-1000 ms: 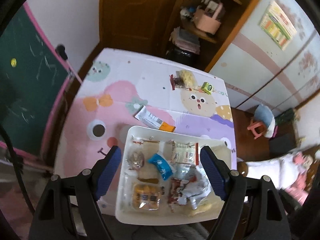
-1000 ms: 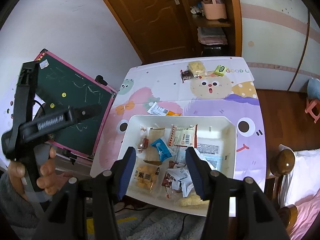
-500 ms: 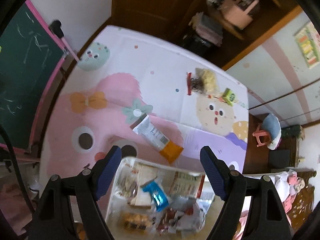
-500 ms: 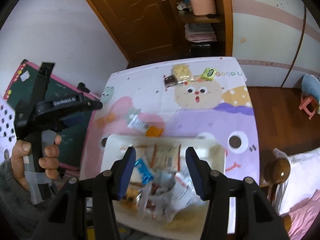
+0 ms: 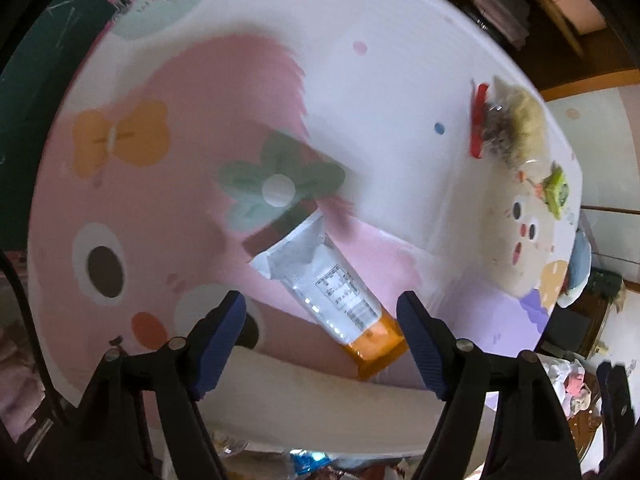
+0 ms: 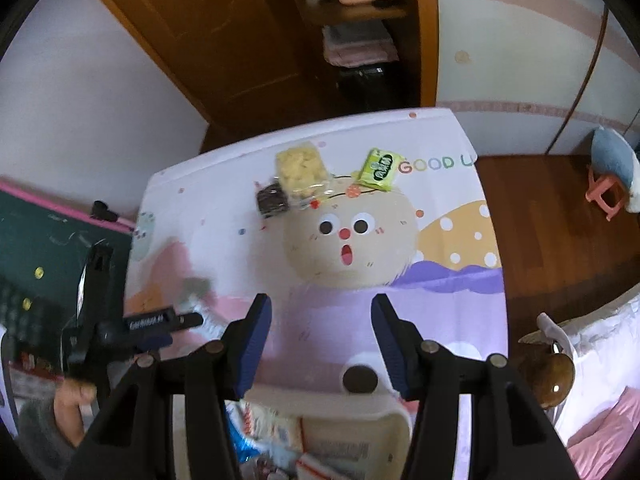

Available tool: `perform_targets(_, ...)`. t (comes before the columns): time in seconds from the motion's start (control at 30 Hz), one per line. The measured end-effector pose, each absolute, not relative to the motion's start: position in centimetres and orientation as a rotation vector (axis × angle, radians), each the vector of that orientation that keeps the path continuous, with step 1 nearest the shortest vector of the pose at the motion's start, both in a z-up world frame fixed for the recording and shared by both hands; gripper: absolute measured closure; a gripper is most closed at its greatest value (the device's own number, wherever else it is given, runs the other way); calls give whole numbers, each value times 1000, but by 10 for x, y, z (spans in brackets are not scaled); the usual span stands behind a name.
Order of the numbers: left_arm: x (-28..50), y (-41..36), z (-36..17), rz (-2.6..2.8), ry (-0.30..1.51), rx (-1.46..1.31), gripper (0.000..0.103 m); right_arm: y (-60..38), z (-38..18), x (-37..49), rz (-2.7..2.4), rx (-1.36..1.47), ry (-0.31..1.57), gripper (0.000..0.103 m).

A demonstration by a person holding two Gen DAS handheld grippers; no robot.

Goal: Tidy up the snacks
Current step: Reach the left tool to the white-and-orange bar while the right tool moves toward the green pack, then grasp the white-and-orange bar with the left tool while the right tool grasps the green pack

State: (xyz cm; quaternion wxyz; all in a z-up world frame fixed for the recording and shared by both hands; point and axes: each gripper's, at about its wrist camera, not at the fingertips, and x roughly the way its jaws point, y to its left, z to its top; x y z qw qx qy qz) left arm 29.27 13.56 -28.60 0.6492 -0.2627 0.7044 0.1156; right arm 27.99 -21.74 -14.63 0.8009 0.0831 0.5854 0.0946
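1. Left wrist view: the left gripper (image 5: 322, 322) hangs over a silver foil snack packet with an orange end (image 5: 326, 286) lying flat on the cartoon-printed tablecloth (image 5: 192, 92) — its blue-padded jaws, just narrowing, stand apart around it without touching.
2. The right gripper (image 6: 321, 330) has its jaws spread on nothing, above the white plastic tray's (image 6: 360, 402) far rim.
3. 3 more snacks — a yellow puffed-snack bag (image 6: 300, 170), a dark packet (image 6: 272, 199), a green packet (image 6: 378, 169) — lie at the far edge.

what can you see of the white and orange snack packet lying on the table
The snack packet is a long, flat, glossy pouch, white with a printed label panel and an orange end. It lies flat and diagonal on the cartoon tablecloth, its orange end nearest the white tray. The left gripper is above it, nothing gripping it.
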Motion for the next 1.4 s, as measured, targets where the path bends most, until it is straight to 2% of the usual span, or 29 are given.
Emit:
perform_targets(0.1,297,128,-299,259,1632,-593,29,-219,-165,296,182,192,1289,51)
perform_targets(0.23,300,118,-316,243,1701,-628,41,-215,-179,308,171,179,1306,51)
perform_targets(0.37,301,106,-331,246,1762,-633,43,-209,-188,314,169,155,1314,51)
perform_targets(0.53,309,95,-332,301,1763,-597,44,-205,-192,319,168,132,1315,51)
perform_targets(0.57,312,93,-331,316,1758,-578,45,-205,-194,321,163,124,1315,51)
perform_targets(0.63,320,88,-330,332,1736,-528,59,-205,-195,325,158,117,1314,51)
perform_targets(0.9,348,58,-316,240,1646,-342,66,-213,-200,355,121,150,1290,51)
perform_targets(0.93,352,53,-314,220,1629,-310,70,-214,-203,362,114,153,1287,51)
perform_targets(1.1,366,34,-302,113,1548,-163,71,-220,-218,393,64,183,1281,51)
perform_targets(1.27,372,37,-300,73,1546,-130,70,-229,-245,424,-10,219,1303,51)
perform_targets(1.4,370,51,-299,54,1548,-155,63,-235,-263,443,-54,258,1309,51)
